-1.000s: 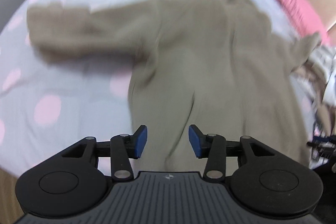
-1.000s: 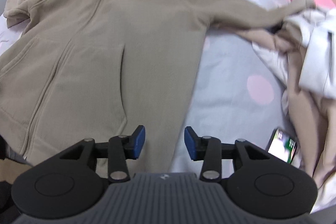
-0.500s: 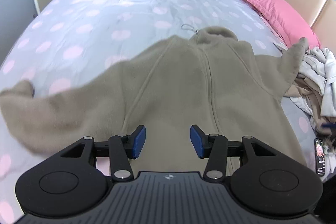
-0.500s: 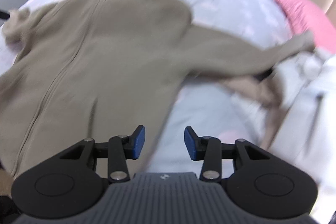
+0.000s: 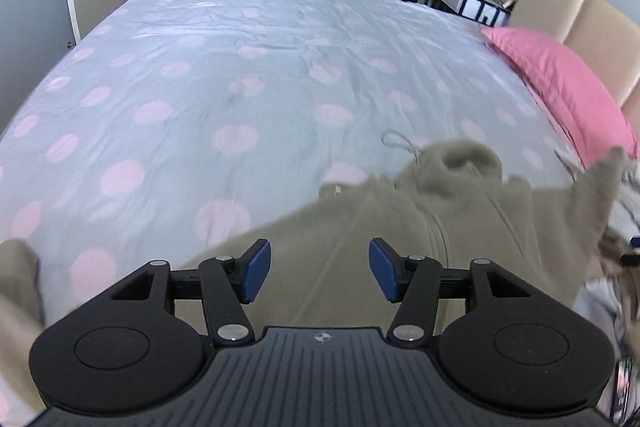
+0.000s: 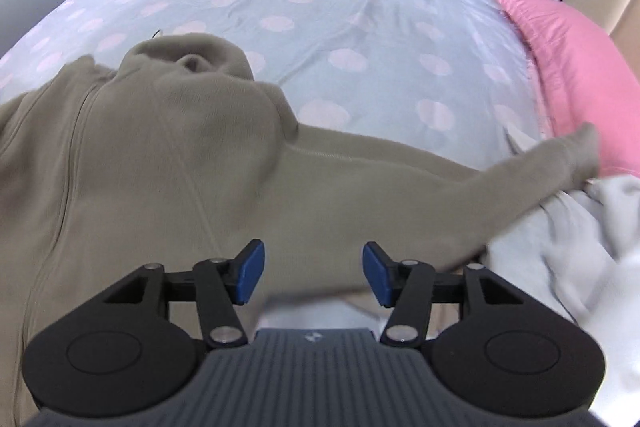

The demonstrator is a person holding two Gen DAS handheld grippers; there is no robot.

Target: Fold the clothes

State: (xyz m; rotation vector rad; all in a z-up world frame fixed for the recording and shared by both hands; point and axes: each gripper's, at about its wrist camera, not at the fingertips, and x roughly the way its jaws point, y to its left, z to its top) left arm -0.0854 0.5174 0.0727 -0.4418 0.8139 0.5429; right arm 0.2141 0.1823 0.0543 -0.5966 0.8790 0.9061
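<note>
Both the left claw (image 5: pixel 316 275) and right claw (image 6: pixel 311 274), jaws just widened and holding nothing, hang above the olive-tan zip-front fleece jacket (image 6: pixel 160 155) spread beneath them on the dotted grey bed (image 5: pixel 240 75).

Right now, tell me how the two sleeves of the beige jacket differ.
The right sleeve shows nearly whole, stretched out towards the pink pillow, its cuff by the pile of pale clothes. The left sleeve is mostly cut off at the picture's edge, so its lie cannot be judged. The right sleeve ends against other laundry; the left has only the dotted sheet beside it. Both are the same beige fleece.
</note>
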